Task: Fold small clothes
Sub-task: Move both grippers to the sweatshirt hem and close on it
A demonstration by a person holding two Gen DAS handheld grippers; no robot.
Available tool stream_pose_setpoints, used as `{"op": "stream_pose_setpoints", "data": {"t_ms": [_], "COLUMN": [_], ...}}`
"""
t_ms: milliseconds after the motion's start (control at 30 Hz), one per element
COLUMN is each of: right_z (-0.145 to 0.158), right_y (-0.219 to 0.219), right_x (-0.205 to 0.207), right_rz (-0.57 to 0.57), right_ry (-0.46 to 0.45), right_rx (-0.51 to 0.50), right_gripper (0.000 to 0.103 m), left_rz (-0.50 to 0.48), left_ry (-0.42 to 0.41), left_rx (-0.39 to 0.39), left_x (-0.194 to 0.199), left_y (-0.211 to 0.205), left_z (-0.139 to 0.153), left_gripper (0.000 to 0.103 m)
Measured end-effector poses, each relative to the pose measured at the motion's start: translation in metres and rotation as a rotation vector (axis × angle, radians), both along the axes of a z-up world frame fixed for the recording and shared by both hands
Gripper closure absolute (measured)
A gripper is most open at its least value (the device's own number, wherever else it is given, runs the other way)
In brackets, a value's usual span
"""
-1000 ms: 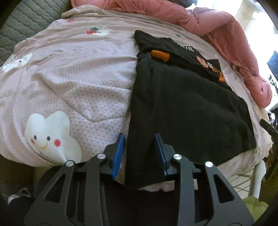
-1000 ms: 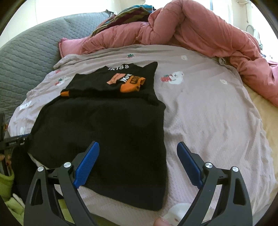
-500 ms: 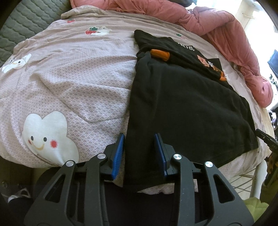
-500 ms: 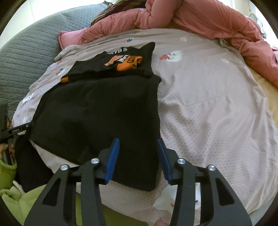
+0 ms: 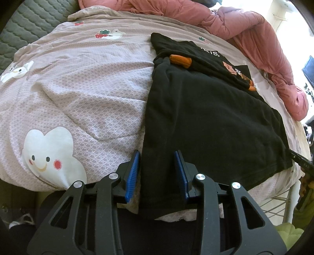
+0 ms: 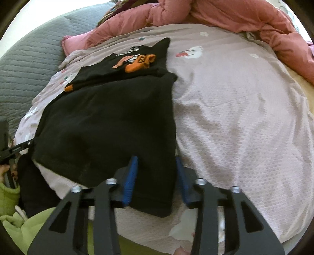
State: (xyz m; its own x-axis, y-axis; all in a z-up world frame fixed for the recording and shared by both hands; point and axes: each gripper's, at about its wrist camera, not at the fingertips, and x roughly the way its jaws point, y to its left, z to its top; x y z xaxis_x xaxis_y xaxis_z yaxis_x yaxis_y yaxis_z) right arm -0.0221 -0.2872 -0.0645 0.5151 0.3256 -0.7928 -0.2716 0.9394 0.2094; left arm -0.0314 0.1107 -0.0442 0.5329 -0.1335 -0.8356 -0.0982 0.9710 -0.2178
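A black small garment with orange cuffs and an orange print lies flat on the bed, partly folded, in the left wrist view (image 5: 206, 117) and the right wrist view (image 6: 109, 121). My left gripper (image 5: 157, 172) straddles its near left hem corner, the blue pads a narrow gap apart with the cloth between them. My right gripper (image 6: 156, 176) straddles the near right hem corner the same way, the cloth between its pads. Whether either set of pads presses the cloth is not clear.
The garment rests on a mauve patterned bedsheet (image 5: 82, 94) with cartoon patches. A pink duvet (image 6: 225, 17) is bunched along the far side. A grey quilted headboard (image 6: 25, 64) stands at the left. Green fabric (image 6: 17, 221) hangs below the bed edge.
My right gripper has narrowed from wide open and moved forward onto the right hem corner. My left gripper has stayed at the left hem corner with little change.
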Motion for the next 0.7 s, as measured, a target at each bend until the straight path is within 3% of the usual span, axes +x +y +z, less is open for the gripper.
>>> {"op": "stream_pose_setpoints", "data": {"t_ms": [33, 167, 467, 567, 700], "right_z": [0.002, 0.0, -0.008, -0.009, -0.006], "right_y": [0.002, 0.003, 0.003, 0.003, 0.001], "right_x": [-0.001, 0.003, 0.009, 0.01, 0.009], "right_rz": [0.013, 0.024, 0.017, 0.015, 0.022], "right_ry": [-0.005, 0.0, 0.014, 0.011, 0.003], "right_rx": [0.005, 0.009, 0.033, 0.036, 0.033], "right_gripper": [0.082, 0.082, 0.067, 0.067, 0.077], "left_rz": [-0.002, -0.008, -0.006, 0.0, 0.003], "left_ry": [-0.001, -0.002, 0.002, -0.004, -0.019], "left_rx": [0.003, 0.016, 0.019, 0.032, 0.047], "left_x": [0.0, 0.002, 0.006, 0.005, 0.002], "left_y": [-0.001, -0.003, -0.004, -0.005, -0.006], "left_z": [0.0, 0.001, -0.001, 0.001, 0.007], "left_gripper": [0.075, 0.078, 0.078, 0.087, 0.097]}}
